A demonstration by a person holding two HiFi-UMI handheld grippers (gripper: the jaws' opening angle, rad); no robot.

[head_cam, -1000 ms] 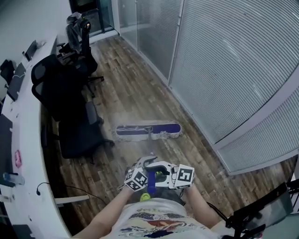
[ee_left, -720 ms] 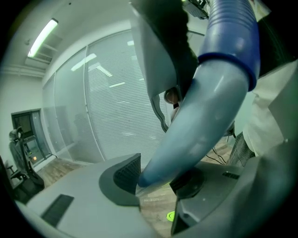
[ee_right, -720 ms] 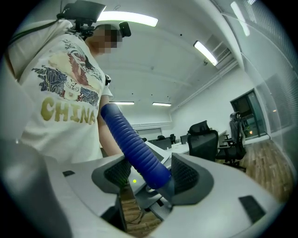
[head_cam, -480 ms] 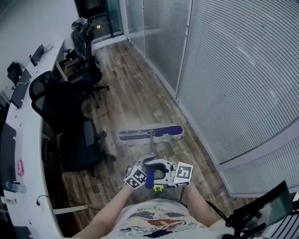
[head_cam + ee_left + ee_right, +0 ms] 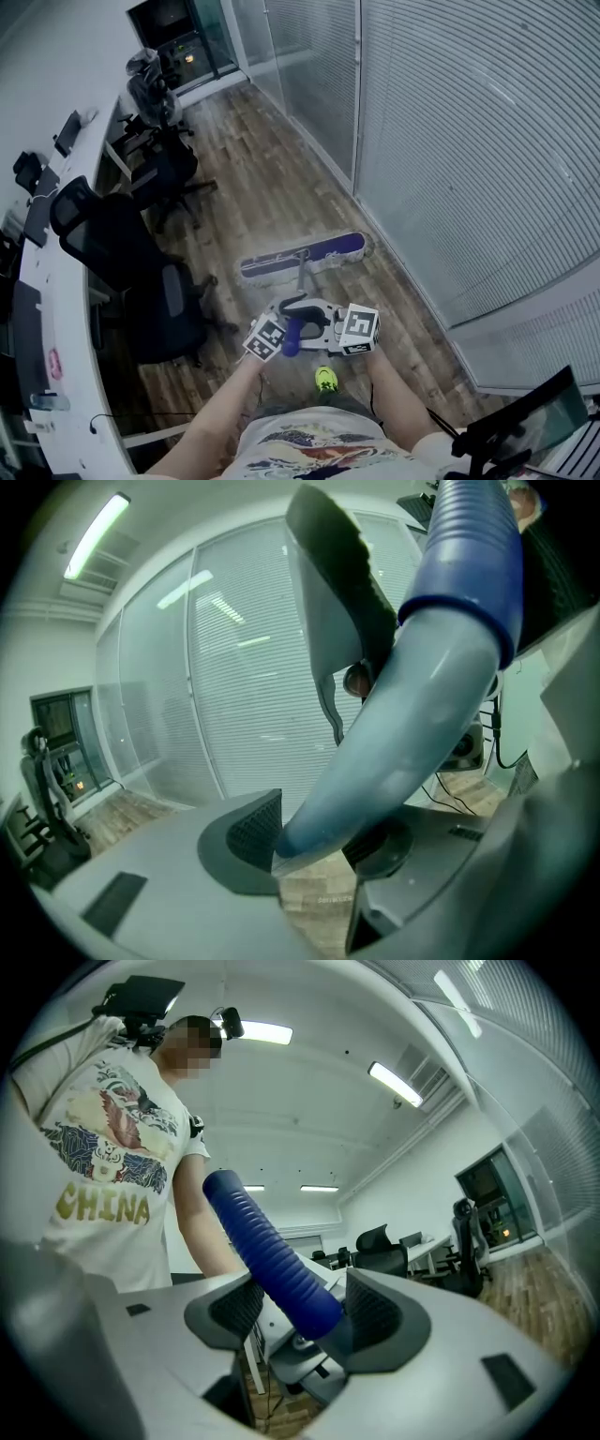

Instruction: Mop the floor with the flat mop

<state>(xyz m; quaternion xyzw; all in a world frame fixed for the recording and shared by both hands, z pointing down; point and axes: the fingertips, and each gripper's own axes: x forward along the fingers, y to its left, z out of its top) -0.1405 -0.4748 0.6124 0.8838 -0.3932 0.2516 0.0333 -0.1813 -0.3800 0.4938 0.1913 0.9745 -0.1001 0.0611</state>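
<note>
Mop head (image 5: 302,258), flat, blue-edged, on floor (image 5: 272,187); left gripper (image 5: 314,841) and right gripper (image 5: 298,1312) clamp blue handle (image 5: 267,1251).

Ribbed plastic mop handle (image 5: 272,1260), wood-plank floor (image 5: 272,178)

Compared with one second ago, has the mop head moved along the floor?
Yes. The mop head has slid forward down the room, past the nearest black chair and closer to the glass partition's post.
</note>
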